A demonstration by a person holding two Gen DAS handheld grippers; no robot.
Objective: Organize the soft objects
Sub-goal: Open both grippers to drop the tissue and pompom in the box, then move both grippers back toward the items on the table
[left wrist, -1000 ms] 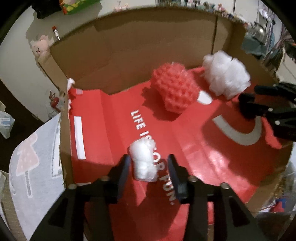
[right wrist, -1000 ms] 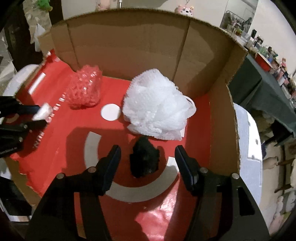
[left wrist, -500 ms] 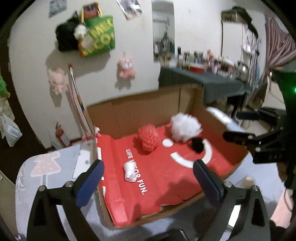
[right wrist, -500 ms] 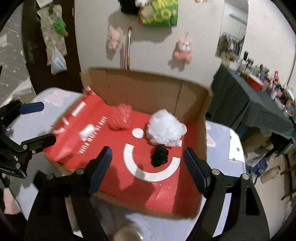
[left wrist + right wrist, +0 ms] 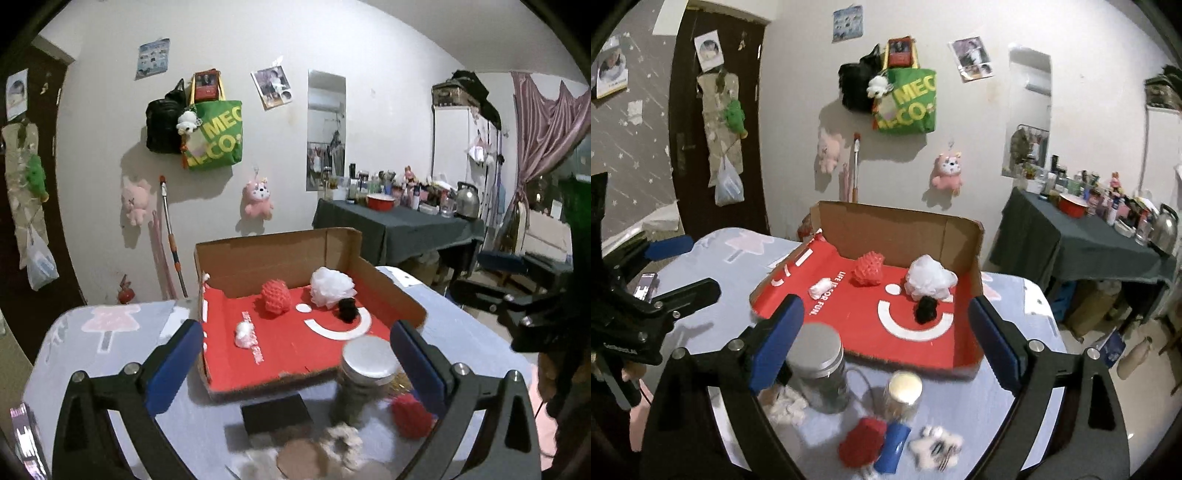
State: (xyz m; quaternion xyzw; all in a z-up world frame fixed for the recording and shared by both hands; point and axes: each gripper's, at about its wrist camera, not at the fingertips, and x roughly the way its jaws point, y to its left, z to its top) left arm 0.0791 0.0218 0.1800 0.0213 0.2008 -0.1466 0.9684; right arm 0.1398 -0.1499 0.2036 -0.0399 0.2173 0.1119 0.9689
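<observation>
Table (image 5: 1027, 295) with pale printed cloth; cardboard box (image 5: 897, 229) at centre, two jars (image 5: 818, 365) and loose soft items (image 5: 862, 441) before the box.

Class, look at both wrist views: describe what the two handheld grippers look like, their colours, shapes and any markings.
Both match. The left gripper has a black frame that forks into two angular arms with triangular cut-outs and silver bolts, each ending in a flat blue pad. The right gripper is built the same way. Seen side-on from the right wrist view, the left gripper's black body bears small white lettering, too blurred to read. No cables or sleeves show clearly.
</observation>
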